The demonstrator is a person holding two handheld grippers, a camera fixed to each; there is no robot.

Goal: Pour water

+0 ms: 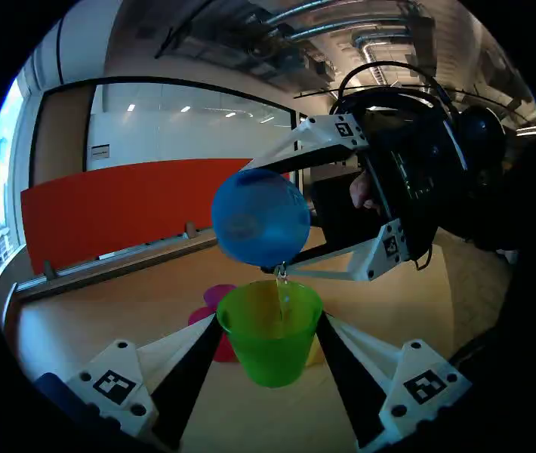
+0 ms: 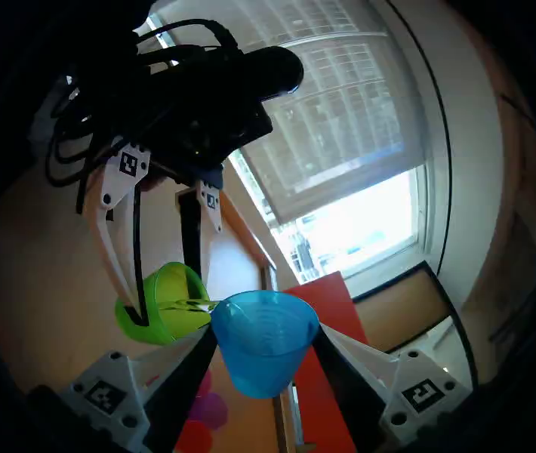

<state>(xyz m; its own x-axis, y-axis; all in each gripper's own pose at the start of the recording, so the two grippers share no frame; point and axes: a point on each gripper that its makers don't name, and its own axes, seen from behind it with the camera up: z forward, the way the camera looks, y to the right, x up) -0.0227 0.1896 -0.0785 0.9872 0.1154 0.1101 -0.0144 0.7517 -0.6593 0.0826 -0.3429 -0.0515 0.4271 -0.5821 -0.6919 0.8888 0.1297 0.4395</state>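
My left gripper (image 1: 269, 341) is shut on a green cup (image 1: 270, 332), held upright above the table. Over it my right gripper (image 1: 279, 208) holds a blue cup (image 1: 260, 217) tipped on its side, and a thin stream of water (image 1: 281, 291) runs from its lip into the green cup. In the right gripper view my right gripper (image 2: 264, 349) is shut on the blue cup (image 2: 262, 341). Beyond it is the green cup (image 2: 164, 303), held in my left gripper (image 2: 174, 298). A hand (image 1: 361, 189) holds the right gripper.
A light wooden table (image 1: 117, 317) lies below, with a pink cup (image 1: 219, 296) and a yellow one (image 1: 313, 353) on it behind the green cup. A red partition (image 1: 117, 208) backs the table. A bright window (image 2: 351, 219) shows in the right gripper view.
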